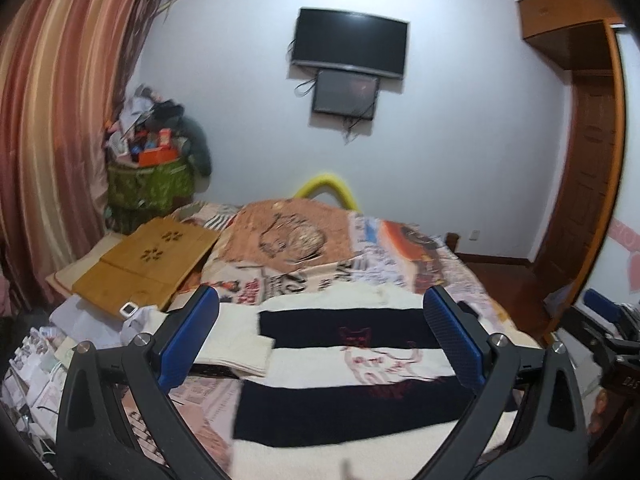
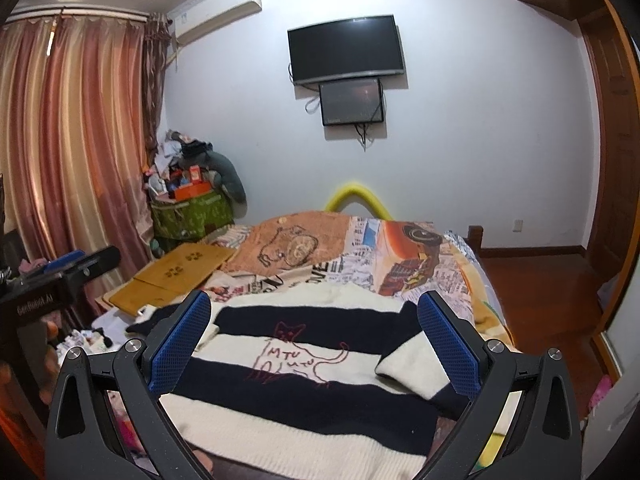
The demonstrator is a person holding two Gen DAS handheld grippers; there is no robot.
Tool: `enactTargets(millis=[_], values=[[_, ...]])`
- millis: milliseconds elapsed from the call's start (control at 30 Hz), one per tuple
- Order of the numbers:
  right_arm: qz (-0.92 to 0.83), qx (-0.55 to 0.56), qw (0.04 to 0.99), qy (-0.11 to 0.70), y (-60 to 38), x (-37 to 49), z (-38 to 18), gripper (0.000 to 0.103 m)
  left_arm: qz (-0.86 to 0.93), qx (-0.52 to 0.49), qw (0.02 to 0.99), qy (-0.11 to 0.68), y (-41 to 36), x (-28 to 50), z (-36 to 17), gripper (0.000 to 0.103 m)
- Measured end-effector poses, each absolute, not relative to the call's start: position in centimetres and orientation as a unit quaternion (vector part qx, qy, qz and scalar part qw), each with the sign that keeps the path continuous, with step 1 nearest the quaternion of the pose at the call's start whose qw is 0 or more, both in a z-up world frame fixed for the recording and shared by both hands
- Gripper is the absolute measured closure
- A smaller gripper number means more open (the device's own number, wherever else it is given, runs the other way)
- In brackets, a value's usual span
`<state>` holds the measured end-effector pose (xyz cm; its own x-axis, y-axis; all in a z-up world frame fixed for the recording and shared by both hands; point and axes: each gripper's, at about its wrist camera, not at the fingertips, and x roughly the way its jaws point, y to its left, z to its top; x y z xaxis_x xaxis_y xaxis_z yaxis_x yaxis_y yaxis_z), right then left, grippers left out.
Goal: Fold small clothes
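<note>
Striped sweater lies flat on bed, lower centre of both views, cat drawing up. I hold left hand-held gripper and right hand-held gripper above it, jaws of both wide apart, gripping nothing. One sleeve lies folded onto body at right. I judge fold partly begun. Next: lower grippers, pinch hem or side edge, fold across.

Item count: one striped sweater; two grippers, left and right; two wall screens, one large and one small; one wooden tray; one green box.
</note>
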<state>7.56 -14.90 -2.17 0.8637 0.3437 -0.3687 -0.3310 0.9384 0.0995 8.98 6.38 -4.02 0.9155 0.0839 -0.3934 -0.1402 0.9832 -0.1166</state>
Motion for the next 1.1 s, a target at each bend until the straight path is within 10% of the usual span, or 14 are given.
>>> enactTargets(millis=[533, 1100], values=[[0.19, -0.03, 0.936, 0.293, -12.9, 17.3, -6.6, 0.011, 0.179, -0.113, 0.9, 0.382, 20.7, 17.9, -16.2, 0.0], [0.197, -0.032, 0.878, 0.435, -12.8, 22.5, -13.6, 0.032, 0.154, 0.097, 0.864, 0.47, 18.3, 23.1, -24.9, 0.0]])
